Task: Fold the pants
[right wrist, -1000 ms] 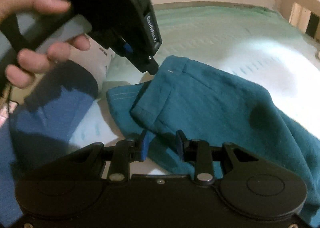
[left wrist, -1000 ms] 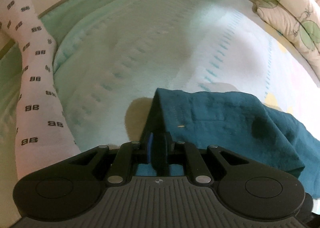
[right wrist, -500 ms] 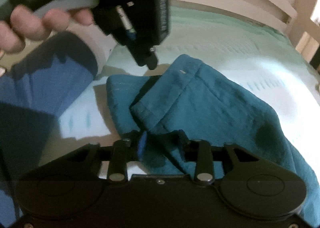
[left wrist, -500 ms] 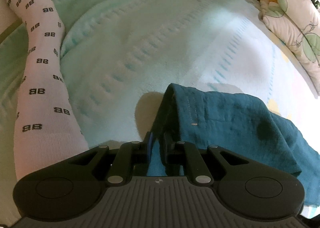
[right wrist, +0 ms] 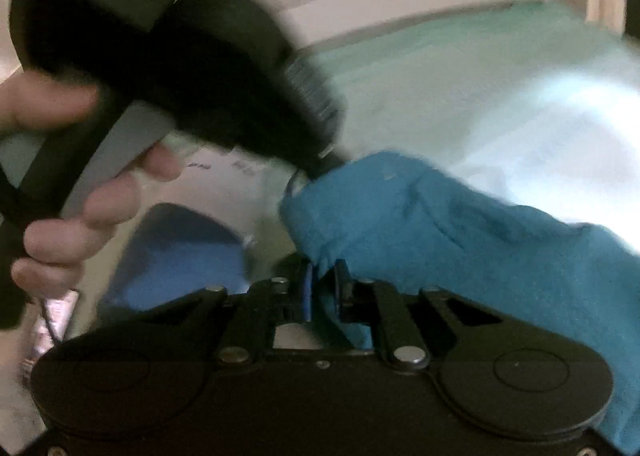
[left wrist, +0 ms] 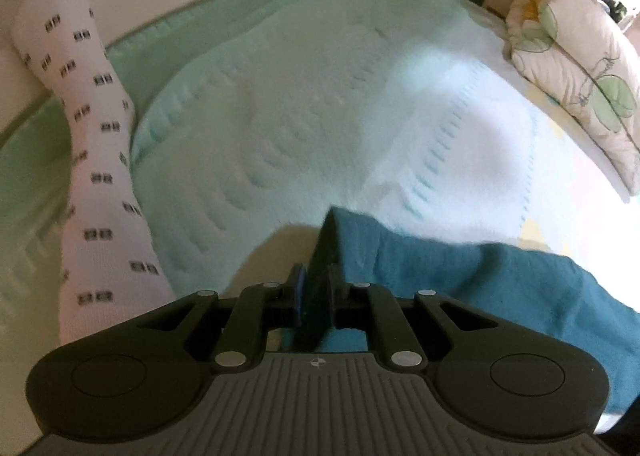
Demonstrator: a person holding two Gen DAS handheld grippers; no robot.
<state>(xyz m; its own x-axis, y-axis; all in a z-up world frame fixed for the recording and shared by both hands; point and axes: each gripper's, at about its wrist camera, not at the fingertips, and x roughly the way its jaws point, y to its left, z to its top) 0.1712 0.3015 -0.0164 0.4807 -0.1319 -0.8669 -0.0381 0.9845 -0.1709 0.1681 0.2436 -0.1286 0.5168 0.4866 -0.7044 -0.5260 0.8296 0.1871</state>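
Left gripper [left wrist: 316, 296] clamped on teal pants [left wrist: 460, 280] edge, lifted off the bed [left wrist: 300, 116]. Right gripper [right wrist: 322, 292] closing on the neighbouring corner, cloth between jaws; confirm bite, then lift evenly

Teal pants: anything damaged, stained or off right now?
No damage visible on the teal pants. The left gripper is shut on one edge; the right gripper is closing with fabric between its fingers. Only oddity: a darker patch in the right wrist view, too blurred to tell stain from shadow.
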